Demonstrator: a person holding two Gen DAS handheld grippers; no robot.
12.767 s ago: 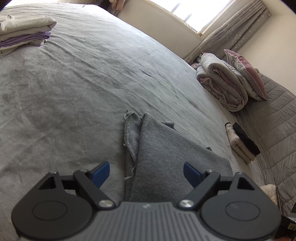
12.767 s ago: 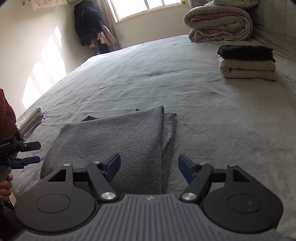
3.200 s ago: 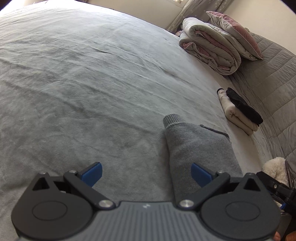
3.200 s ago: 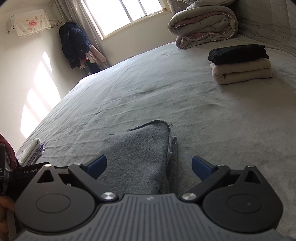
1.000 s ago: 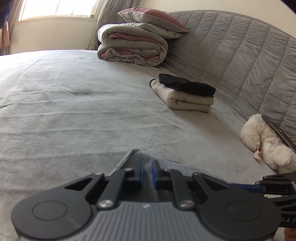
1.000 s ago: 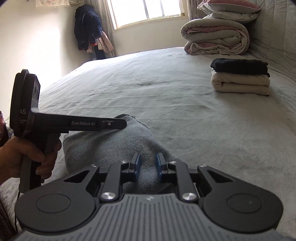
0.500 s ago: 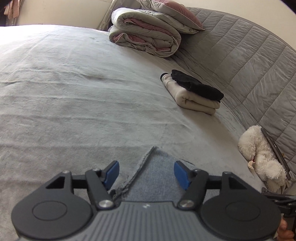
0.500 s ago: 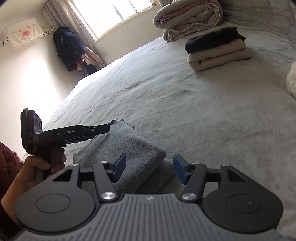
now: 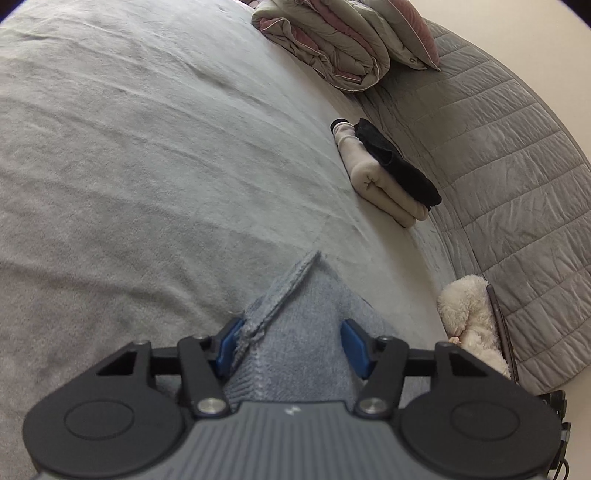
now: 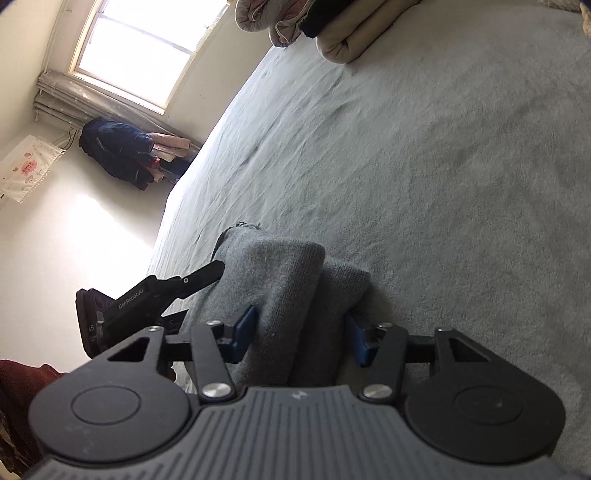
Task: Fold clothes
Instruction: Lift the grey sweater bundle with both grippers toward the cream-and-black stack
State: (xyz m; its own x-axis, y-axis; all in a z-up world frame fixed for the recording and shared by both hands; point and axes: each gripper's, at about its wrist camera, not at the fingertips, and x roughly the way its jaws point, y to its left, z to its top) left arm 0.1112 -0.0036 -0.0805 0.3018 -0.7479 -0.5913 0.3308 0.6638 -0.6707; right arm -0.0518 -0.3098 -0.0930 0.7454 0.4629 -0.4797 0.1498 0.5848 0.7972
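Grey bed sheet [image 9: 147, 166] carries the folded grey garment [image 9: 299, 332] lying between my spread-apart left gripper [image 9: 291, 345] fingers, its thick rolled end likewise between my released right gripper [image 10: 301, 334] fingers

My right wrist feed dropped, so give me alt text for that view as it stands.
The right gripper is open, its blue pads straddling the folded grey garment on the grey bed. The left gripper touches the garment's left side. A folded beige-and-black stack lies far off, near the window.
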